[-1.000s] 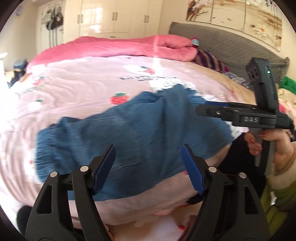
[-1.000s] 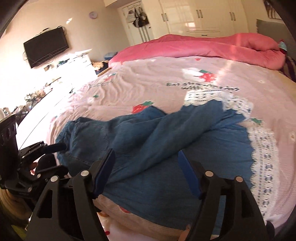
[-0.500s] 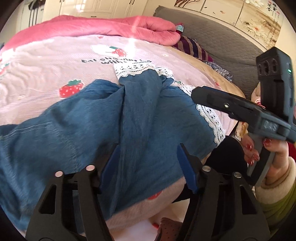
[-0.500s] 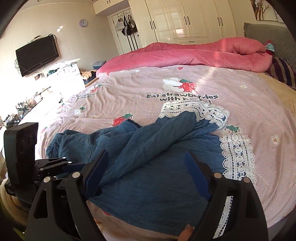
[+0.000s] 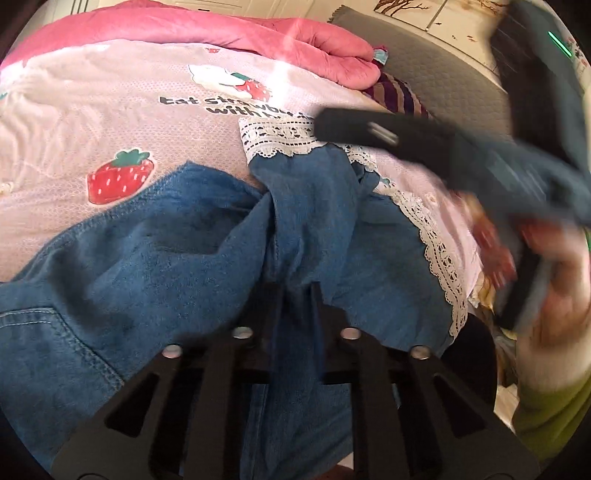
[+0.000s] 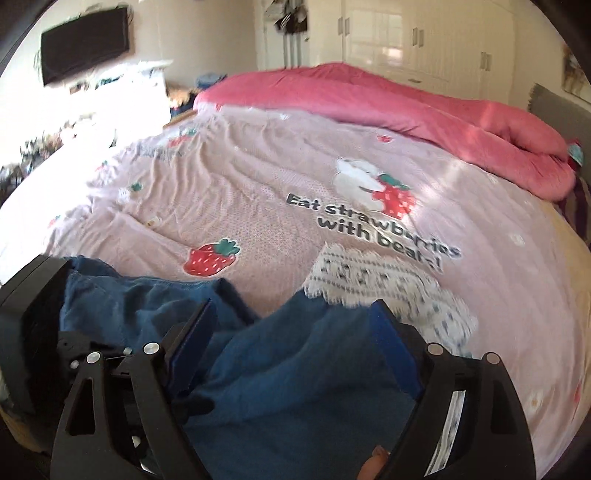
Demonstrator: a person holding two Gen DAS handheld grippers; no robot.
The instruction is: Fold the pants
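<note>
Blue denim pants [image 5: 155, 254] with white lace hems [image 5: 280, 140] lie crumpled on the pink strawberry bedspread [image 5: 92, 110]. My left gripper [image 5: 295, 291] is shut on a fold of the denim near the middle of the pants. My right gripper [image 6: 291, 328] is open, its blue pads either side of a pant leg [image 6: 295, 387], near the lace hem [image 6: 388, 284]. The right gripper also shows blurred in the left wrist view [image 5: 424, 136], above the lace hem. The left gripper body shows at the left of the right wrist view [image 6: 33, 332].
A rolled pink duvet [image 6: 406, 114] lies along the far side of the bed. A grey headboard [image 5: 443, 74] and striped pillow [image 5: 402, 96] are at the right. A TV [image 6: 85, 40] and wardrobes [image 6: 406, 33] stand beyond the bed.
My left gripper closed onto the denim fold. My right gripper moved forward over the pant leg toward the lace hem, staying open.
</note>
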